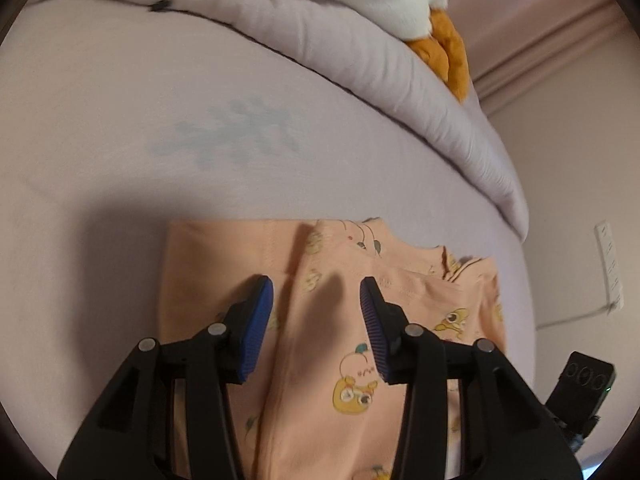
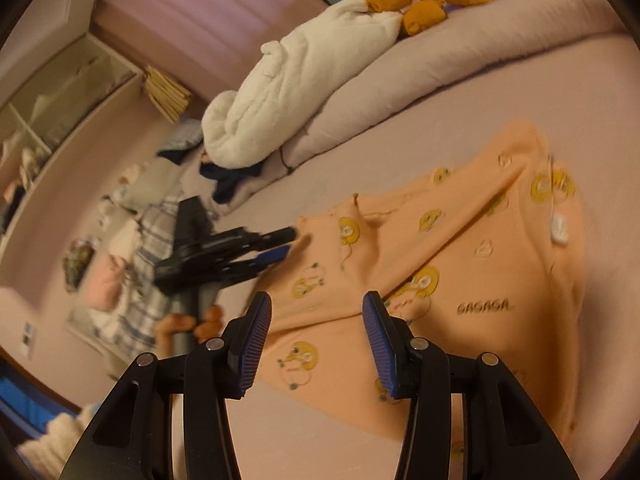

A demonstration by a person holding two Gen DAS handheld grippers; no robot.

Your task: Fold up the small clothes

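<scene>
Both tools held w/ jaws spread wide, nothing gripped: left gripper [image 1: 316, 320] hangs just over the peach shirt [image 1: 344, 344], right gripper [image 2: 316, 344] over the shirt's near edge in its own view. Shirt lies on the bed sheet [image 1: 120, 140], partly folded it looks like — one side panel turned in, plain inside showing next to the printed duck side, collar end away from the left cam. Step in hand, my read: between folds, lining up for the next grab. Next move prob needs each gripper down onto an edge or corner, pinch only the top layer, then carry it across w/o dragging the rest; fabric's soft & thin so it'll bunch if grabbed too deep. Count: 1 shirt, 2 grippers, left one also seen from the right cam [image 2: 276, 258] at the shirt's far corner. Farther back: 1 rolled duvet [image 1: 360, 80] along the sheet, 1 white blanket [image 2: 288, 88] on it, 1 orange plush thing [image 2: 428, 4] beyond, shelves [image 2: 52, 120] far off, blurry.
</scene>
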